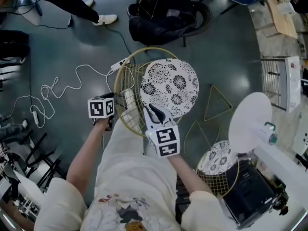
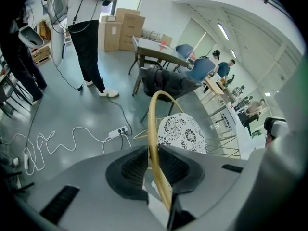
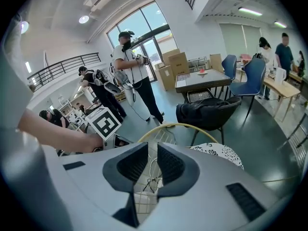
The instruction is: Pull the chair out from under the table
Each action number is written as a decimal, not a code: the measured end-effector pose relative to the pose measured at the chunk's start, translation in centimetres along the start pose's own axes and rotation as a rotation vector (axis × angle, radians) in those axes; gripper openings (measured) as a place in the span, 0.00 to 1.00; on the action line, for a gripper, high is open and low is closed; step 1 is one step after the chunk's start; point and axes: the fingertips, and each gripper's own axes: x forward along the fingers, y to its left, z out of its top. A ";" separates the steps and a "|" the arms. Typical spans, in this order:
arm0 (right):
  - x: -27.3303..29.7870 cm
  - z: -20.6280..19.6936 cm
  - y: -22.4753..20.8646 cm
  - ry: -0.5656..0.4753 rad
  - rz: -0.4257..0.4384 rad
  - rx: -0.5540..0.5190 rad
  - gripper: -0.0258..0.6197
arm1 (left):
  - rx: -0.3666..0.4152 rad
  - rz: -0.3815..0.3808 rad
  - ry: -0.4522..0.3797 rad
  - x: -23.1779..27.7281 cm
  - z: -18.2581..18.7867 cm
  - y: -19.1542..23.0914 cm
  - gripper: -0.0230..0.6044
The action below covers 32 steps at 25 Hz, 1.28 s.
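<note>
The chair [image 1: 169,88] stands on the grey floor [image 1: 72,42] at the middle of the head view. Its black-and-white patterned seat faces up, and its gold wire backrest [image 1: 126,97] curves round the seat's 9 o'clock side. It is out in the open, with the round white worktop [image 1: 250,114] off at its 4 o'clock and apart from it.

The left gripper [image 1: 117,110] sits at the backrest's 8 o'clock edge. In the left gripper view the gold hoop of the chair [image 2: 155,124] runs straight down between the jaws of the left gripper [image 2: 155,165], which are pinched on it. The seat lies beyond at 1 o'clock.

The right gripper [image 1: 155,112] hangs over the seat's 6 o'clock edge, just inside the hoop. In the right gripper view the jaws of the right gripper [image 3: 151,165] stand a narrow gap apart. The backrest's wire grid shows through the gap, below and beyond the jaws, with nothing pinched. The chair [image 3: 178,125] arches past the jaw tips at 12 o'clock.

A second patterned chair [image 1: 216,160] sits at the worktop's 7 o'clock. A white power strip [image 1: 120,64] and its cable [image 1: 57,88] trail over the floor at 10 o'clock from the chair. A black-draped seat [image 1: 163,13] stands at 12 o'clock.
</note>
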 end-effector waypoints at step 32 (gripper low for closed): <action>-2.8 3.0 1.2 -0.043 0.024 -0.012 0.12 | 0.105 -0.103 -0.245 -10.4 2.4 -10.6 0.15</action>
